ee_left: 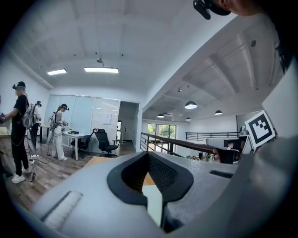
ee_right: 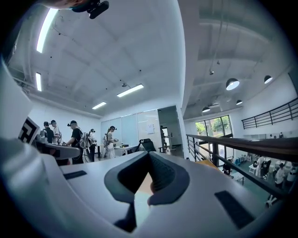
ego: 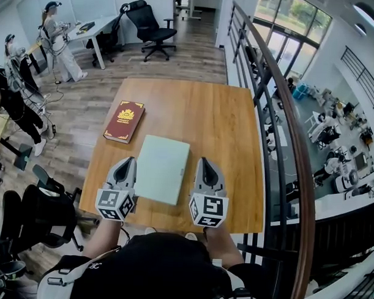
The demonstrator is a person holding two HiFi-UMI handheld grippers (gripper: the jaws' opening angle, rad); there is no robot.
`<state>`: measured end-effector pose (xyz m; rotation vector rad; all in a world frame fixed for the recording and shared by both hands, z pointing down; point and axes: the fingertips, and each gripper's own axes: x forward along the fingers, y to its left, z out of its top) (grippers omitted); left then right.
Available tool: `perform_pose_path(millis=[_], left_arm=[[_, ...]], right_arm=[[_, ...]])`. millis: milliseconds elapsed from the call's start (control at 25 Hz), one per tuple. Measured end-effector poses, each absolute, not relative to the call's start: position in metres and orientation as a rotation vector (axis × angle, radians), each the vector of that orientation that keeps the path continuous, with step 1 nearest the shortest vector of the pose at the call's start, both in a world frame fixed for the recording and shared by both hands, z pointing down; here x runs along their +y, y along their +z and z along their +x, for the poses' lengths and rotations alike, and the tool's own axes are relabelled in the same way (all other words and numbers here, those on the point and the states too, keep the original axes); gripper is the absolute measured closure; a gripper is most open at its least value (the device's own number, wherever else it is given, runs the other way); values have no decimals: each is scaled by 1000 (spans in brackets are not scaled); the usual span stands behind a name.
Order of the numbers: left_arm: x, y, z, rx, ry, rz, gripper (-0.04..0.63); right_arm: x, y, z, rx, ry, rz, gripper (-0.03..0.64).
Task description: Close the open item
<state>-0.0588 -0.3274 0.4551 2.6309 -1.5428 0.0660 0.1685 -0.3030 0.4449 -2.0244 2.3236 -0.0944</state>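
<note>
A pale green laptop (ego: pixel 162 168) lies flat with its lid down on the wooden table (ego: pixel 224 122), near the front edge. A dark red book (ego: pixel 124 120) with a gold emblem lies closed to its far left. My left gripper (ego: pixel 131 159) hovers just left of the laptop, its jaws shut with nothing between them. On the laptop's other side my right gripper (ego: pixel 204 159) is also shut and empty. Both point away from me. In the left gripper view the jaws of the left gripper (ee_left: pixel 148 153) meet; the right gripper (ee_right: pixel 149 152) shows the same in its own view.
A metal railing (ego: pixel 280 118) runs along the table's right side above a lower floor. A black office chair (ego: pixel 148 28) and a white desk stand beyond the table. Several people stand at the far left. Another dark chair (ego: pixel 44 214) sits at my left.
</note>
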Motion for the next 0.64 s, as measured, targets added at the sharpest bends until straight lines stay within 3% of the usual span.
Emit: perform_pose_path(millis=[640], left_arm=[[-319,446,-71,-1605,79,2649,592]], right_arm=[[-293,437,158,2337,-20,-2029,612]])
